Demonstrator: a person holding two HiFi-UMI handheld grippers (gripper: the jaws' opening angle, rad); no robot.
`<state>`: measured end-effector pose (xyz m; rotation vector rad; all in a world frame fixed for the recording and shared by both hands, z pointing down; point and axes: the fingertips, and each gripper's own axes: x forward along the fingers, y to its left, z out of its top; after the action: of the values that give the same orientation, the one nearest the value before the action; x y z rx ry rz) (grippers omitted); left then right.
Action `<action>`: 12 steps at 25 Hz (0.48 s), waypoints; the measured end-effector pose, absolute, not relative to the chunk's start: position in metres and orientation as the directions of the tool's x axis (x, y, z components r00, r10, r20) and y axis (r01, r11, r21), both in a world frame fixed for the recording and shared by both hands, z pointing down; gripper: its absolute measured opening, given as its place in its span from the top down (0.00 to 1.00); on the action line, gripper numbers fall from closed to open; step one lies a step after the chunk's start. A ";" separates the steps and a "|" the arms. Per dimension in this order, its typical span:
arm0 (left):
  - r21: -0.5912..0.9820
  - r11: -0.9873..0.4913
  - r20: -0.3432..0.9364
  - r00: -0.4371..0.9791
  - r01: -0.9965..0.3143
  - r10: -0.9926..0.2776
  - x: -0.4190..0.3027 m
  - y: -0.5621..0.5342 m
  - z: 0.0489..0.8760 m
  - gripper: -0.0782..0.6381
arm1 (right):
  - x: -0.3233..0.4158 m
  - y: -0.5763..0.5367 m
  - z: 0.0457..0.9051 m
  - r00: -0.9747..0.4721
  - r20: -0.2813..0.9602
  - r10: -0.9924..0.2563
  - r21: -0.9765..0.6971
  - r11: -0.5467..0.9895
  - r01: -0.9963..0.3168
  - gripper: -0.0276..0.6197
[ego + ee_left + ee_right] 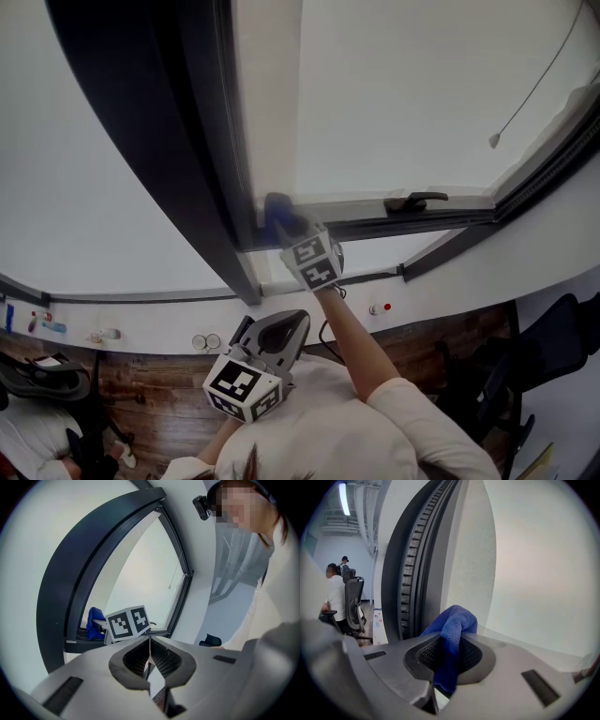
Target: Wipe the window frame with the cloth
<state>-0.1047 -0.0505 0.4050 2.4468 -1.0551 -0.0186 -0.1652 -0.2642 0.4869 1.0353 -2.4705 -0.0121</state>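
At the window frame (211,178) corner, right gripper (450,656) clamps blue cloth (453,623) against the frame to wipe it, while left gripper (150,663) hangs back, jaws closed, empty.

Quick tally: two grippers (left gripper (278,330), right gripper (286,228)), one cloth (276,212), one handle (417,200), one cord (539,84), two people (335,594) seated.

A wood floor (150,380) runs along the foot of a white wall (281,323), which carries two round sockets (206,342) and a small red button (385,307) just above the floor. One black office chair (47,375) stands at the floor's left end, another chair (555,342) at its right end.
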 end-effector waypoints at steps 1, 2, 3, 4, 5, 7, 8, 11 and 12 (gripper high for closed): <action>0.427 -0.592 0.170 0.703 -0.684 -0.690 -0.103 -0.051 0.405 0.88 | -0.163 -0.265 0.487 -0.613 0.408 -0.677 0.174 0.717 -0.675 0.87; 0.427 -0.592 0.170 0.704 -0.684 -0.690 -0.102 -0.052 0.406 0.88 | -0.161 -0.266 0.487 -0.614 0.407 -0.676 0.170 0.717 -0.676 0.87; 0.427 -0.592 0.171 0.704 -0.684 -0.689 -0.101 -0.052 0.406 0.88 | -0.159 -0.267 0.487 -0.614 0.407 -0.676 0.168 0.716 -0.678 0.87; 0.428 -0.591 0.172 0.704 -0.684 -0.689 -0.101 -0.052 0.407 0.88 | -0.157 -0.268 0.487 -0.613 0.407 -0.677 0.166 0.715 -0.680 0.87; 0.428 -0.590 0.173 0.703 -0.684 -0.690 -0.100 -0.052 0.407 0.88 | -0.155 -0.268 0.487 -0.612 0.406 -0.679 0.164 0.712 -0.682 0.87; 0.426 -0.589 0.174 0.701 -0.687 -0.691 -0.099 -0.051 0.406 0.88 | -0.150 -0.269 0.486 -0.607 0.403 -0.685 0.161 0.706 -0.689 0.87; 0.424 -0.589 0.175 0.700 -0.688 -0.692 -0.099 -0.051 0.406 0.88 | -0.147 -0.269 0.486 -0.604 0.402 -0.688 0.160 0.702 -0.693 0.87; 0.419 -0.590 0.175 0.699 -0.690 -0.694 -0.097 -0.050 0.405 0.88 | -0.138 -0.271 0.484 -0.595 0.396 -0.700 0.157 0.689 -0.707 0.87; 0.418 -0.589 0.175 0.698 -0.691 -0.695 -0.096 -0.050 0.405 0.88 | -0.136 -0.272 0.484 -0.592 0.392 -0.704 0.156 0.686 -0.711 0.87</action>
<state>-0.0958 -0.0500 0.4046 2.4487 -1.0680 -0.0097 -0.1358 -0.2723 0.4843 1.0984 -2.4728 0.0237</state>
